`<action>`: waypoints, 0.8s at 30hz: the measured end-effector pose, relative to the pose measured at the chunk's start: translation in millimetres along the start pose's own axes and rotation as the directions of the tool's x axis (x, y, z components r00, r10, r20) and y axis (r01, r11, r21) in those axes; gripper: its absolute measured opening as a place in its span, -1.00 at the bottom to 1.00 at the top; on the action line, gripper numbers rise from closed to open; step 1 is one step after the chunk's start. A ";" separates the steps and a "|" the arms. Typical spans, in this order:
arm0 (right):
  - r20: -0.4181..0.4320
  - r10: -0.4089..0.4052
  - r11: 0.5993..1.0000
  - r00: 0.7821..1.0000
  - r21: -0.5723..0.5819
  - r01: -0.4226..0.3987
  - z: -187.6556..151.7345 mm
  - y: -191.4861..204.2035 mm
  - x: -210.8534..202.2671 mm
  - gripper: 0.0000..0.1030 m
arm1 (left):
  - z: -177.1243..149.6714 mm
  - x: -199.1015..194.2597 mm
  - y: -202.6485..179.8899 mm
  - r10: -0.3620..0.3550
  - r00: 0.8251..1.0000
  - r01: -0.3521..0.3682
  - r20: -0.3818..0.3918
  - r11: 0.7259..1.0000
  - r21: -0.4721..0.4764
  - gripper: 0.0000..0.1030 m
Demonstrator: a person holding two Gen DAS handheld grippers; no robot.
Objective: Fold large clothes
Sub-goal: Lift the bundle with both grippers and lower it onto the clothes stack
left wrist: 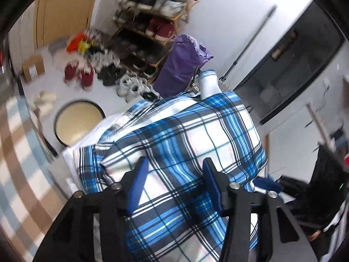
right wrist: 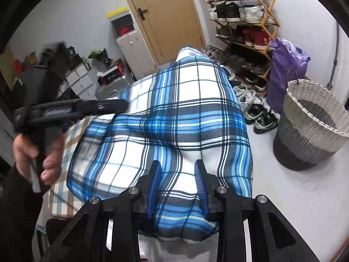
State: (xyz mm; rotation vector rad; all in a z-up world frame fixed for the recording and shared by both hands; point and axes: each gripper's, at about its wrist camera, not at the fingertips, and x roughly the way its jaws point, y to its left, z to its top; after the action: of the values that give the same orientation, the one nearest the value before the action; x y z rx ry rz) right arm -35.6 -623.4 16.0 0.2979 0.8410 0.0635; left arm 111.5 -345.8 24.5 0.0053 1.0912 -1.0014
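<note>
A cluttered entry room with a pale floor, a tan wooden door (right wrist: 168, 19), and a wooden shoe rack (right wrist: 244, 35) crowded with trainers against the far wall. Beside the rack stands a purple bag (right wrist: 285, 69), and near it a woven laundry basket (right wrist: 312, 122), probably where the clothes come from.

A large blue, white and black plaid garment (right wrist: 174, 120) fills the middle of both views. It is bunched and held up off the floor, its upper end reaching toward the door, presumably lifted so it can be shaken out and lined up for a fold. Below it lies a checked rug (left wrist: 15, 135).

The right gripper (right wrist: 177, 187) has its fingers partly closed with a fold of the plaid cloth gathered between the blue pads, which seem to press on it. The left gripper (left wrist: 174, 183) stands half open; cloth lies between its fingers, but the pads look clear of it (so no firm grip there). In the right view, a person's hand (right wrist: 37, 152) clasps the left gripper's handle.

A red shoe on the rack seems to bear an Adidas trefoil; no other writing can be read.
</note>
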 end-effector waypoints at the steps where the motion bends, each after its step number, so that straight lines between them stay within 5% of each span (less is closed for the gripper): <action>1: 0.004 -0.012 1.000 1.000 -0.019 0.013 -1.4 0.7 1.8 -0.40 | 1.3 3.1 0.2 -0.011 1.000 0.011 0.000 1.000 0.007 -0.13; 7: 0.084 -0.032 0.994 0.996 -0.104 0.041 6.1 27.8 -26.8 -0.37 | -6.0 -29.7 -8.9 -0.064 0.997 0.065 0.046 0.998 -0.023 -0.16; 9: 0.119 -0.019 0.994 0.993 -0.102 0.031 1.7 32.1 -46.2 -0.35 | -15.4 -45.0 -29.4 -0.042 0.997 0.040 0.060 0.999 0.034 -0.15; 13: 0.078 -0.099 0.984 0.992 -0.140 0.109 -10.7 41.0 -38.8 -0.33 | -35.0 -59.6 -53.4 -0.140 0.988 0.127 0.069 0.978 0.166 -0.04; 14: 0.061 -0.125 0.981 0.990 -0.139 0.133 -13.5 40.1 -31.2 -0.33 | -42.1 -63.8 -60.9 -0.140 0.987 0.120 0.084 0.972 0.203 0.17; 16: 0.048 -0.176 0.977 0.983 -0.117 0.181 -18.9 38.2 -14.5 -0.31 | -52.3 -52.8 -67.7 -0.096 0.993 0.078 0.064 0.968 0.239 0.39; 19: 0.071 -0.192 0.977 0.979 -0.077 0.197 -18.9 34.5 -5.2 -0.30 | -76.8 -10.4 -73.2 0.007 0.999 0.006 -0.047 0.963 0.269 0.38; 24: 0.096 -0.263 0.961 0.960 -0.063 0.269 -16.7 46.8 -12.4 -0.27 | -102.8 11.4 -95.1 0.158 0.986 -0.168 0.057 0.919 0.356 0.41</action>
State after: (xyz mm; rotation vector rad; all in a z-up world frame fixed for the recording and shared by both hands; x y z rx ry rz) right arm -53.4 -576.8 27.8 0.1132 0.7840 -0.1679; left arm -26.9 -362.0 6.9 0.3744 0.8540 -1.0344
